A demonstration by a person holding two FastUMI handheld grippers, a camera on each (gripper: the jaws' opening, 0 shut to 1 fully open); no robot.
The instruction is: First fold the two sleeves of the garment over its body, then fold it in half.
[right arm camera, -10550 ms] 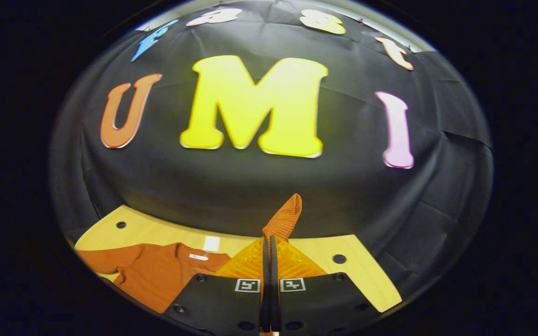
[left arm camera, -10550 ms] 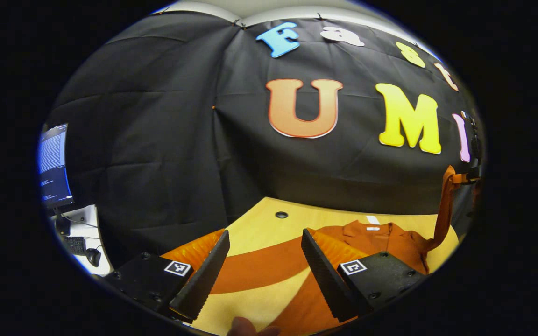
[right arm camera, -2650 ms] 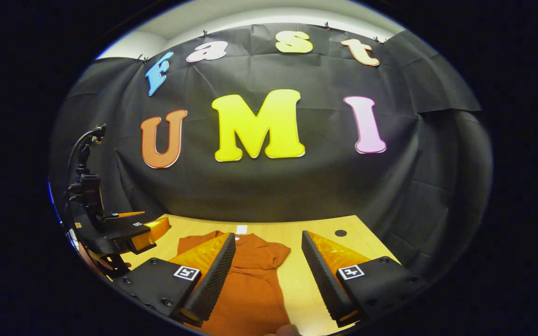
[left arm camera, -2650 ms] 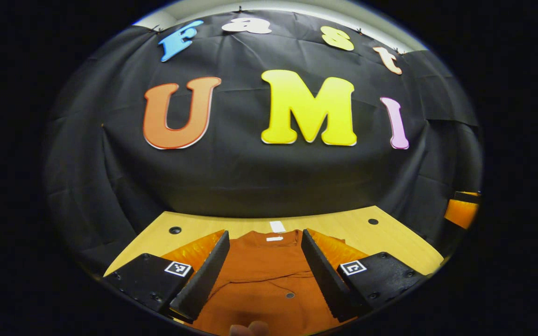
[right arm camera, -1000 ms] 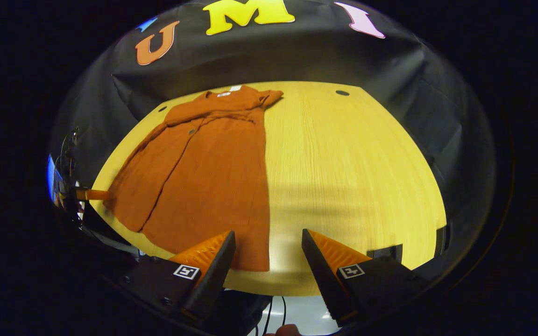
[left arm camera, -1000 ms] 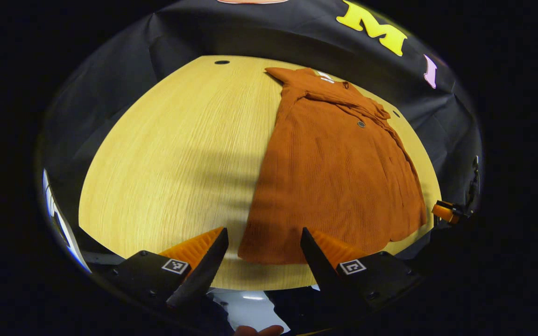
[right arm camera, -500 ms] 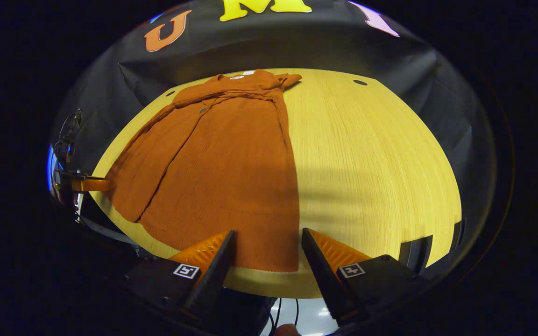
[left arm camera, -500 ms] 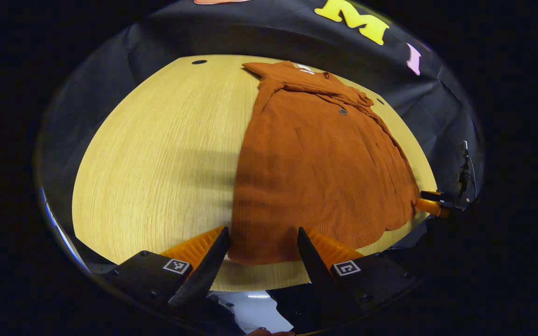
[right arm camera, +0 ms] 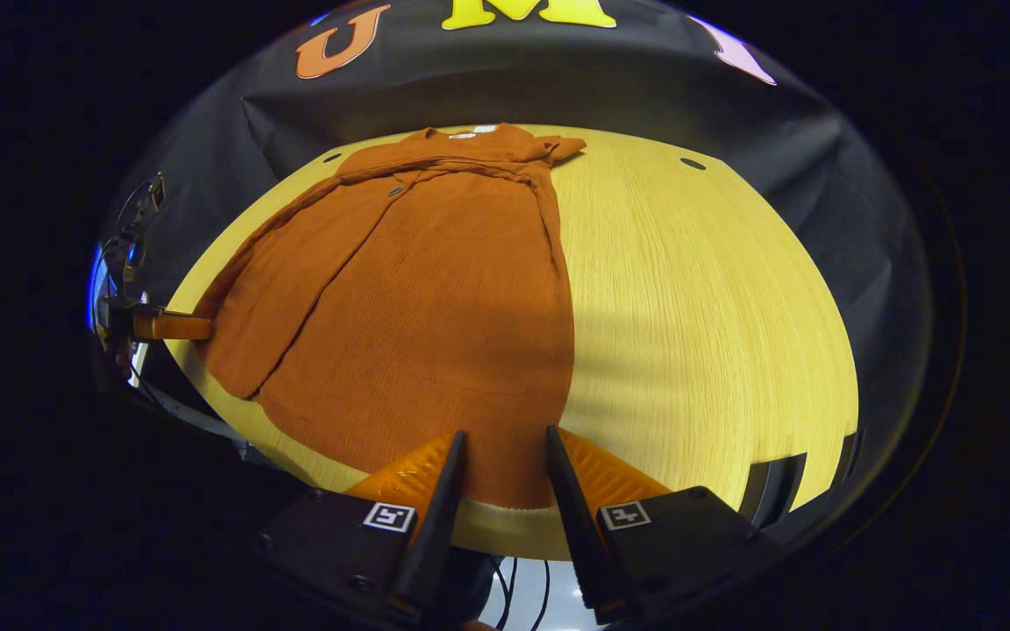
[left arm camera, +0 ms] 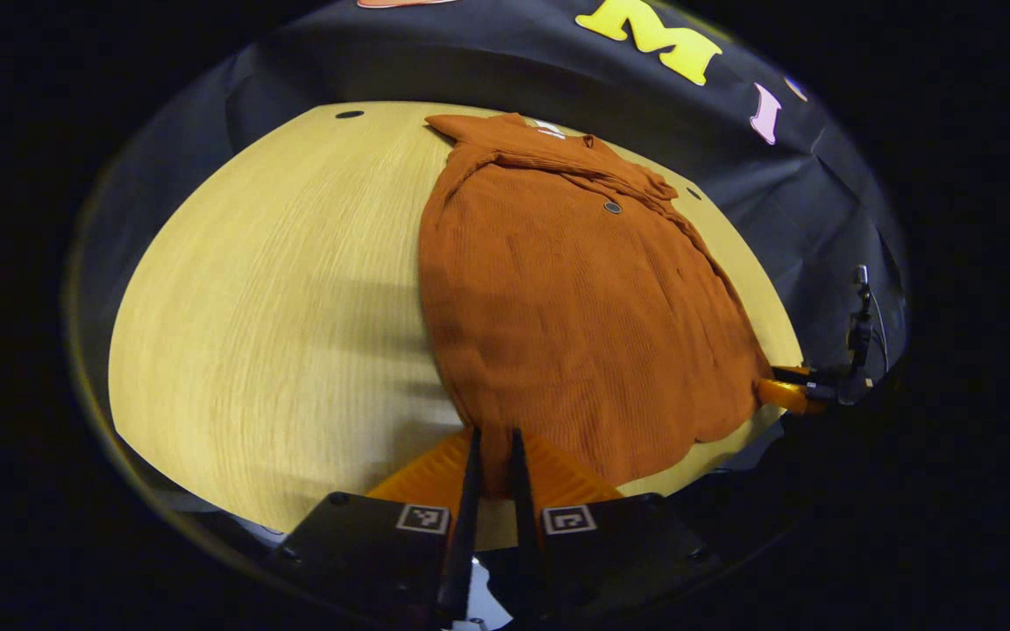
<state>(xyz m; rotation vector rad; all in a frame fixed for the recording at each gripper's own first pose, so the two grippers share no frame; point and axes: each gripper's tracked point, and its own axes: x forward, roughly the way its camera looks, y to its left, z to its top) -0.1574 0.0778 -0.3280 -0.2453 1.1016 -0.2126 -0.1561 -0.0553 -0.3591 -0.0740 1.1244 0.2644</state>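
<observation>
A rust-orange garment (left arm camera: 575,298) lies flat on the wooden table (left arm camera: 277,289), collar far, hem at the near edge, both sleeves folded across its chest. My left gripper (left arm camera: 492,457) is shut on the hem's left corner, cloth pinched between its fingers. In the right gripper view the garment (right arm camera: 417,298) spreads to the left, and my right gripper (right arm camera: 501,449) straddles the hem's right corner, its fingers narrowed but still apart. The right gripper (left arm camera: 784,394) also appears at the hem's far side in the left gripper view, and the left gripper (right arm camera: 167,326) at the left in the right gripper view.
The table's near edge (right arm camera: 514,526) runs just under both grippers, with cables (right arm camera: 509,596) hanging below it. Bare wood (right arm camera: 698,298) lies right of the garment. Small dark holes (left arm camera: 349,114) (right arm camera: 693,163) mark the far corners. The black cloth wall stands behind.
Both grippers dropped from facing the wall to the near hem. In the last half second the left fingers closed on the hem corner and the right fingers narrowed around theirs.
</observation>
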